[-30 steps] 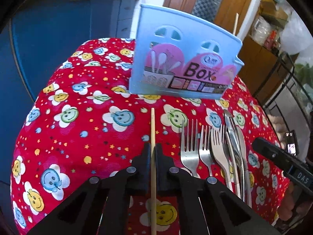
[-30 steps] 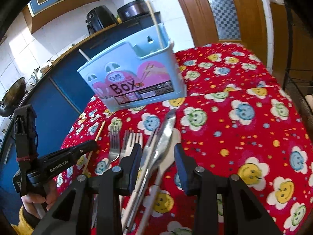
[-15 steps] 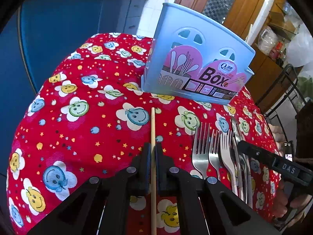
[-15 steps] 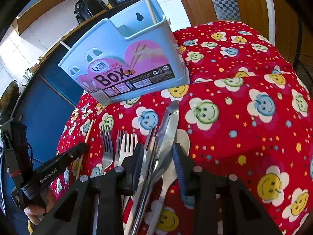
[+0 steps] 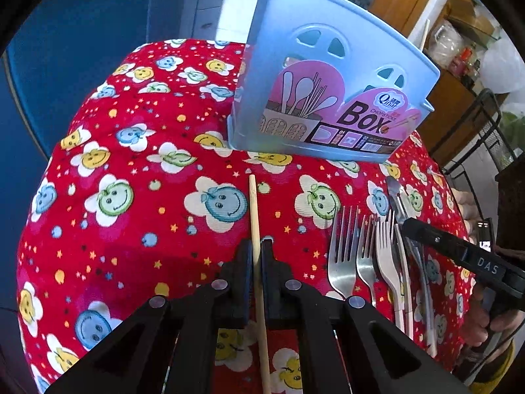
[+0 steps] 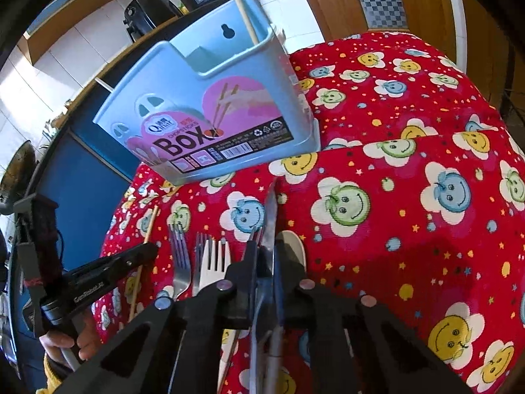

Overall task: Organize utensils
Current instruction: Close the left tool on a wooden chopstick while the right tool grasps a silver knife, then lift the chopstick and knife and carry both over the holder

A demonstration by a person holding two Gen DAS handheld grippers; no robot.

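Observation:
A light blue utensil box (image 5: 331,85) stands at the far side of the red smiley tablecloth (image 5: 131,170); it also shows in the right wrist view (image 6: 216,121), with one chopstick (image 6: 241,3) standing in it. My left gripper (image 5: 257,256) is shut on a wooden chopstick (image 5: 253,210) that points at the box. My right gripper (image 6: 265,252) is shut on a metal knife (image 6: 271,210). Forks (image 5: 344,256) and a white spoon (image 6: 292,246) lie between the grippers.
A blue cabinet (image 5: 82,32) stands left of the table. A wooden door (image 6: 334,0) and black appliances (image 6: 144,13) are behind. A dark metal rack (image 5: 485,124) stands at the right. The cloth's right half (image 6: 426,197) carries no utensils.
My right gripper has closed on the knife; it was open around it before. Both grippers moved nearer the box. The left stays shut on the chopstick.

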